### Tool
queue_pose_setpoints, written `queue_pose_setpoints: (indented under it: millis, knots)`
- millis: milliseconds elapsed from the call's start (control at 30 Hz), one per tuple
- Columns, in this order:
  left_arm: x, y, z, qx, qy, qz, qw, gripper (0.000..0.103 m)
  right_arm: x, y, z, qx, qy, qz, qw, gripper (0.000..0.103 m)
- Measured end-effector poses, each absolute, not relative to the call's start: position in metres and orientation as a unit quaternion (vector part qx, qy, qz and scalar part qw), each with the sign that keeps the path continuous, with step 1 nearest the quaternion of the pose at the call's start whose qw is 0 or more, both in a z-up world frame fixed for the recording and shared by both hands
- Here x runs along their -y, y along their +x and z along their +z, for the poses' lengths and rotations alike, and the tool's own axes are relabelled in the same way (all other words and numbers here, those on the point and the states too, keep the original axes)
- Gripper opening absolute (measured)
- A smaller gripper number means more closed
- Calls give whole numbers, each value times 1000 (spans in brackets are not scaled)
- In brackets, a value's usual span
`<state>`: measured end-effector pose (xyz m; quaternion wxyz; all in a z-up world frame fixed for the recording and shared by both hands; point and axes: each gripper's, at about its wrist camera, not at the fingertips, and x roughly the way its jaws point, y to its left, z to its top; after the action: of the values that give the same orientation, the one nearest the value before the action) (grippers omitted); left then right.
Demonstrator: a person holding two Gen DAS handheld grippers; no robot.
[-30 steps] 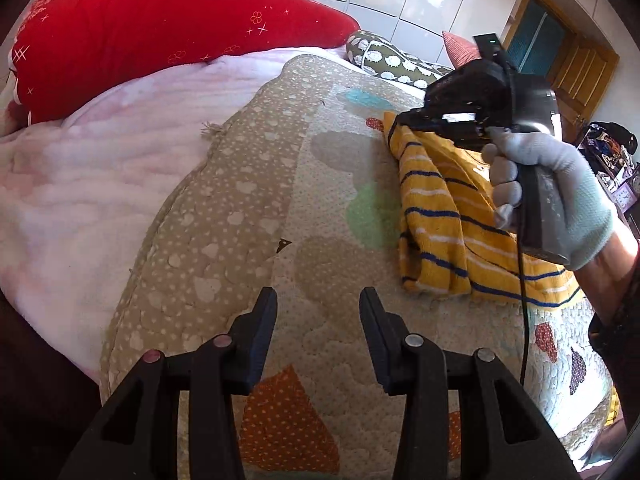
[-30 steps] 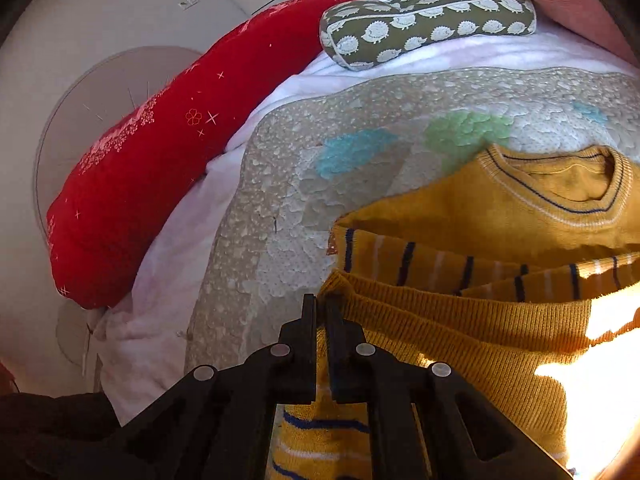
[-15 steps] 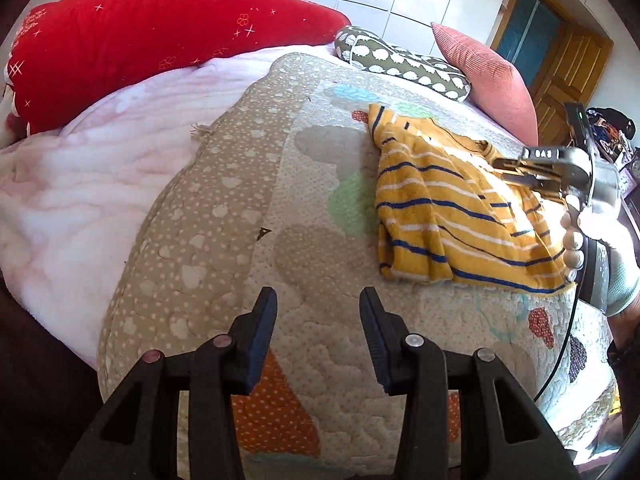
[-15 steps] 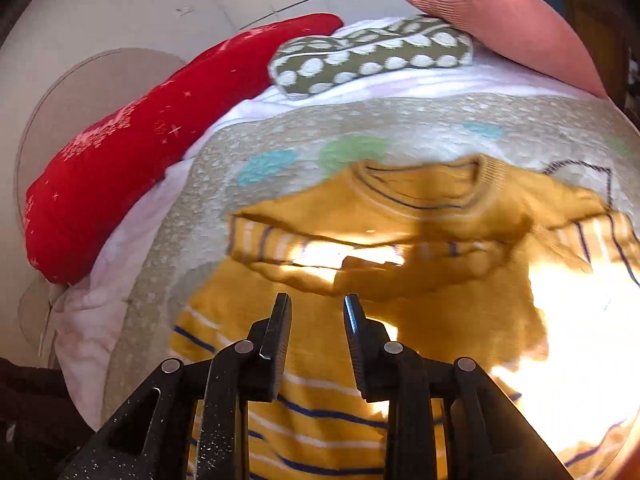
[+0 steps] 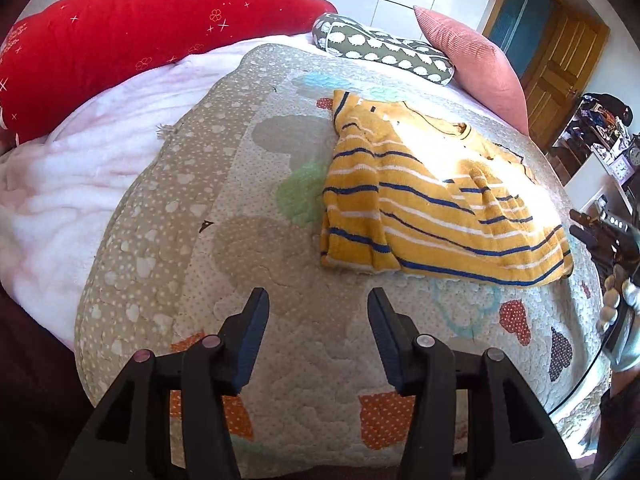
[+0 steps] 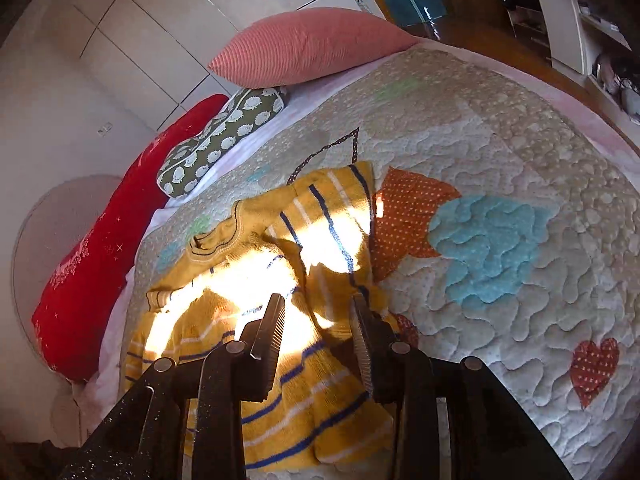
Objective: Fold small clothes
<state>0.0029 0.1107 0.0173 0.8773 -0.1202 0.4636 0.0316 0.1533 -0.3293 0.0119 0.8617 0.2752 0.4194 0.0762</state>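
A small yellow sweater with blue and white stripes (image 5: pixel 432 208) lies on the quilt, its left sleeve side folded over the body. It also shows in the right wrist view (image 6: pixel 288 320), with its other sleeve (image 6: pixel 336 216) stretched out flat toward the far side. My left gripper (image 5: pixel 316 316) is open and empty over the quilt, short of the sweater's hem. My right gripper (image 6: pixel 318 320) is open and empty just above the sweater's right side. It shows at the right edge of the left wrist view (image 5: pixel 592 232).
The patchwork quilt (image 5: pixel 248 264) covers a bed with a white blanket (image 5: pixel 80 168) on the left. A red bolster (image 5: pixel 120 40), a green patterned pillow (image 5: pixel 384 52) and a pink cushion (image 5: pixel 472 64) line the far side. A door and shelves stand at the right.
My right gripper let go of the sweater's left side after folding it over, opened, and drew back to the sweater's right side. My left gripper stayed open and pulled back slightly.
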Motion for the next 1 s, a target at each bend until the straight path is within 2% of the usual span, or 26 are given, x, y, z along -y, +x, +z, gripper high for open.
queue_pose_setpoints:
  millis: [167,333,467,533,733,1000]
  knots:
    - [-88,9,23,-461,-108,21,881,58,347,115,10,-408,278,85,865,46]
    - [-82,18,24,-462,-101,24,881,59,359,91,5,-405,297,99,859,47]
    - [-97,33,27,-458,-114,26,881,61,341,76,17,-395,267,128,870,47]
    - [-107,52,30,-457,-115,20,882,68,317,70,28,-393,232,159,875,48]
    - [-143,138,22,-480,-162,-34,861,70,183,46,48,-381,40,286,878,60]
    - [-136,239,-5,-531,-201,-98,817,70,15,32,17,-353,-175,365,844,61]
